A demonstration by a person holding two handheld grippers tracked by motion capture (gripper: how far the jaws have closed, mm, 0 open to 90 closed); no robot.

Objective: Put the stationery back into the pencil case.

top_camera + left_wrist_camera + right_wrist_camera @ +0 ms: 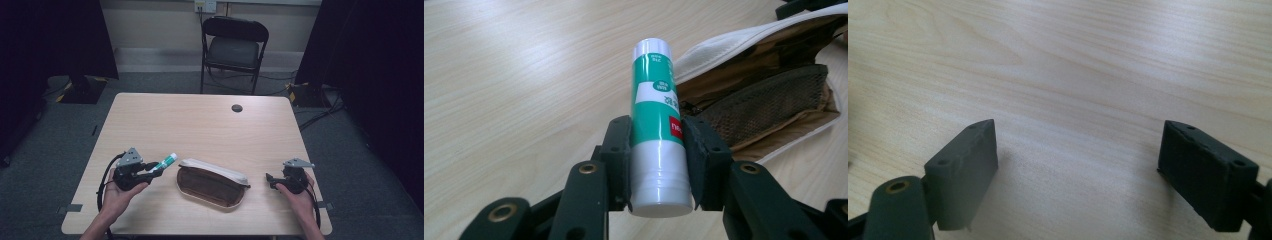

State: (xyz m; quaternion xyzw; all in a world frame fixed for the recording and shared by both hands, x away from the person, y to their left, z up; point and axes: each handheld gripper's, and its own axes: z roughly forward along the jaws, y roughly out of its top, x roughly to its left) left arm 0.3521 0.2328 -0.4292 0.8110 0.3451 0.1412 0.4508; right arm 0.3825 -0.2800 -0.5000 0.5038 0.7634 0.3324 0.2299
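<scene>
A green and white glue stick [655, 115] is clamped between the pads of my left gripper [656, 160], lifted off the table and pointing toward the pouch. In the high view the left gripper [150, 170] sits at the table's front left, with the glue stick [165, 162] slanting up to the right. A brown pouch [212, 182] with a white rim and mesh pocket lies open at front centre; it also appears as the pouch [764, 100] just right of the stick. My right gripper [270, 180] rests at front right, open; its jaws stand wide apart over bare wood [1078, 160].
The wooden table [200, 125] has a round cable hole [237, 108] near its far edge. A black folding chair [233, 50] stands beyond the table. Dark curtains hang on both sides, and cables lie on the floor at the right.
</scene>
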